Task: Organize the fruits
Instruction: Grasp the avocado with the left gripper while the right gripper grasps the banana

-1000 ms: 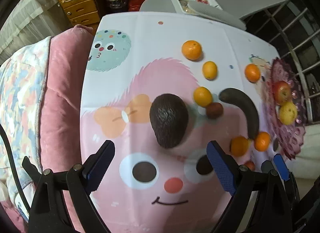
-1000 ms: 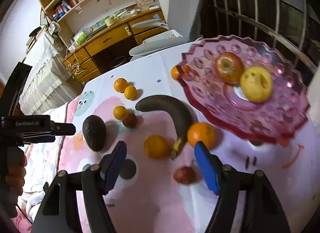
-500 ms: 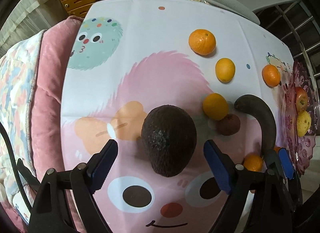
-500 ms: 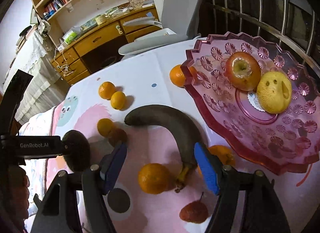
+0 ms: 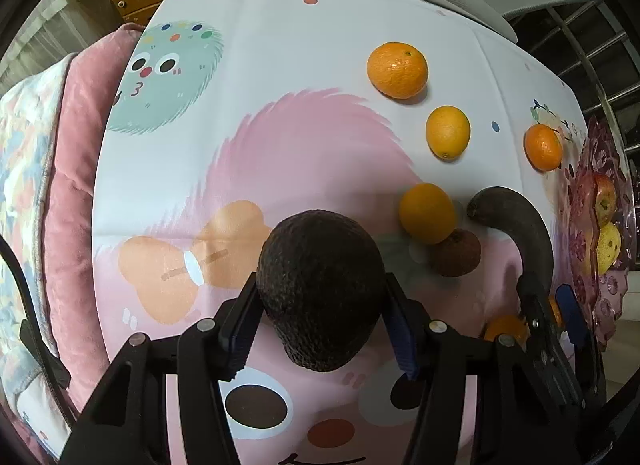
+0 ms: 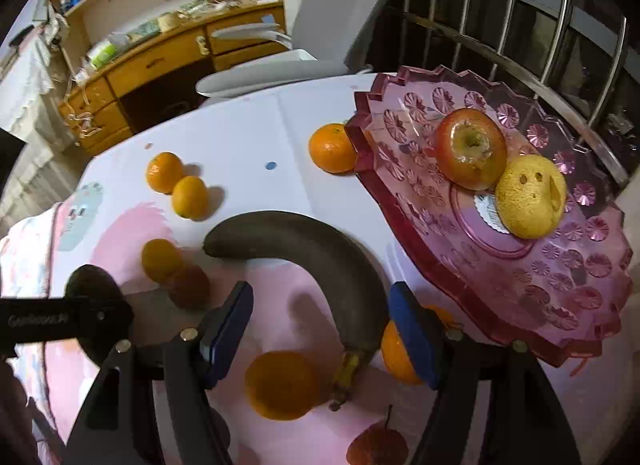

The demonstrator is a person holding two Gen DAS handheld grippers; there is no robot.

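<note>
Your table (image 5: 320,45) carries the pink plate (image 6: 520,285) at its right edge, already holding an apple (image 6: 470,147) and a yellow fruit (image 6: 530,201); every other fruit lies loose on the cloth. The dark banana (image 6: 320,253) curves beside the plate, and the avocado (image 5: 320,285) sits mid-table.

To take the avocado well, keep your left gripper (image 5: 320,325) pointing straight down and centred on the widest part, let both pads seat evenly, and lift only once they bite; I judge a skewed squeeze could roll it toward the orange (image 5: 427,212) nearby.

Your left jaws are closing with the avocado between them, and the pads look to be touching its sides. Your right gripper (image 6: 320,329) stands half open and empty, straddling the banana's stem end without touching it.
</note>
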